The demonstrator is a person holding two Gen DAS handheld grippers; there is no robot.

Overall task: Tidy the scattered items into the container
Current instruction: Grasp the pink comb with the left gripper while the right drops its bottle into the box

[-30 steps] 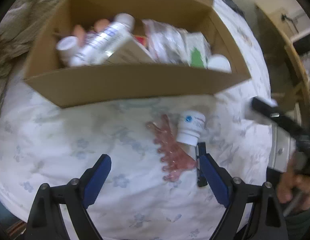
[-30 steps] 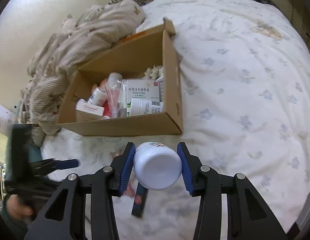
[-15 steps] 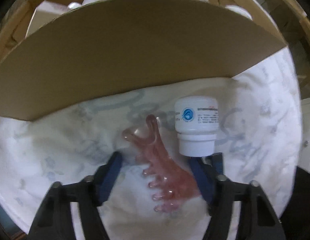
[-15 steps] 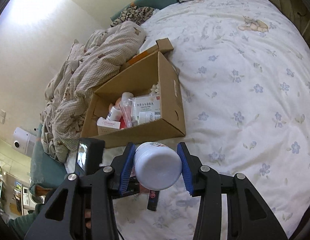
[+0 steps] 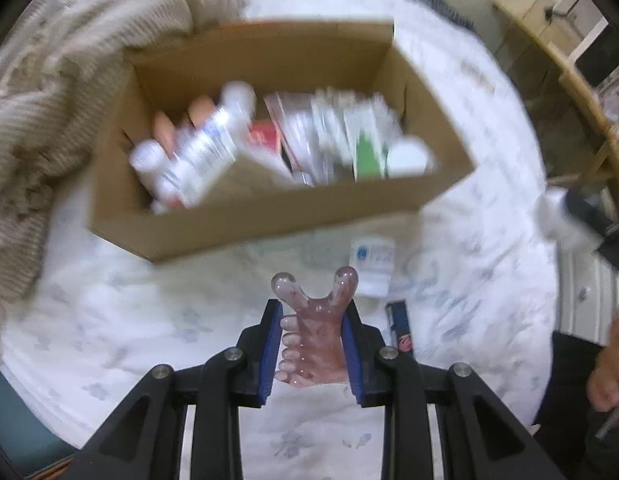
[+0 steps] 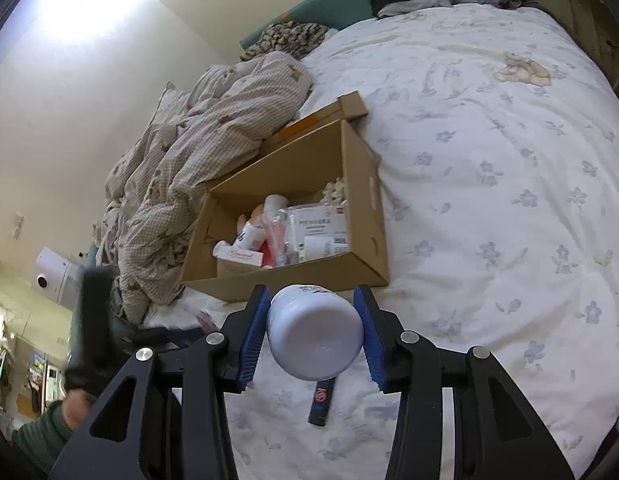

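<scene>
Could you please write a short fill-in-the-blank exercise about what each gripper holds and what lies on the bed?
1. The left gripper is shut on a translucent ____ hair claw clip.
2. The right gripper is shut on a white ____.
3. The cardboard box rests on a bedsheet printed with small blue ____.
4. The dark tube lies on the sheet, ____ the box.

Missing words: pink; bottle; flowers; outside

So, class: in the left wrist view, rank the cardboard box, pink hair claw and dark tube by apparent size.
1. cardboard box
2. pink hair claw, though nearness to the camera enlarges it
3. dark tube
</scene>
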